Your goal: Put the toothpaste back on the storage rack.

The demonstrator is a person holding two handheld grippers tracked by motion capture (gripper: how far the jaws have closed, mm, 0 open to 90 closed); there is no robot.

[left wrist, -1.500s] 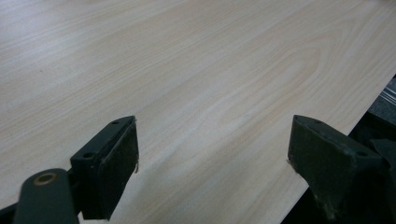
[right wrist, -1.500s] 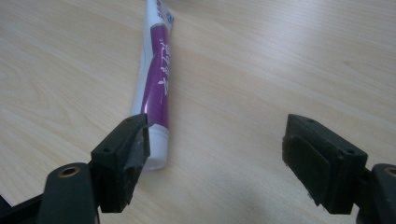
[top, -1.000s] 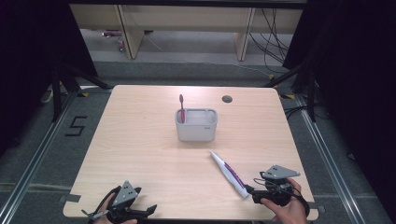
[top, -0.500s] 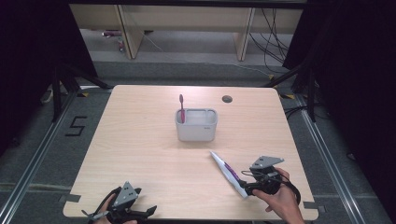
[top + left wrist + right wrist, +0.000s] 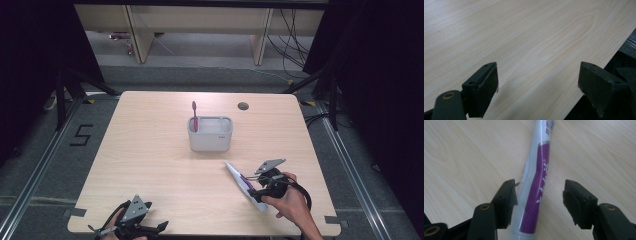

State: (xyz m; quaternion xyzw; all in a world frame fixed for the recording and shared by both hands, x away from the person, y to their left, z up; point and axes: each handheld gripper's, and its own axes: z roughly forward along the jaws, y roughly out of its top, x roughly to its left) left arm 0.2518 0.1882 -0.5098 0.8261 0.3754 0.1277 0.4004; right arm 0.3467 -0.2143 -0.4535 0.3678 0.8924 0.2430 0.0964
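A white and purple toothpaste tube (image 5: pixel 239 179) lies flat on the wooden table (image 5: pixel 150 150), right of the middle near the front. My right gripper (image 5: pixel 256 193) straddles its near end. In the right gripper view the tube (image 5: pixel 536 170) runs between the jaws of the right gripper (image 5: pixel 539 200). Those jaws have just been closing: the left pad (image 5: pixel 510 200) is at the tube's edge, while the right pad stands clear of it. My left gripper (image 5: pixel 159 228) rests open at the front left edge, and the left gripper (image 5: pixel 537 80) has nothing between its jaws.
A grey-white holder (image 5: pixel 210 134) stands mid-table with a pink toothbrush (image 5: pixel 194 115) upright in its left compartment. A round cable hole (image 5: pixel 243 106) sits near the far edge. The table's front edge (image 5: pixel 596 62) runs close under my left gripper.
My right hand has moved left from the table's front right corner to the toothpaste tube, which now lies between its jaws. The left gripper and the tube have stayed put.
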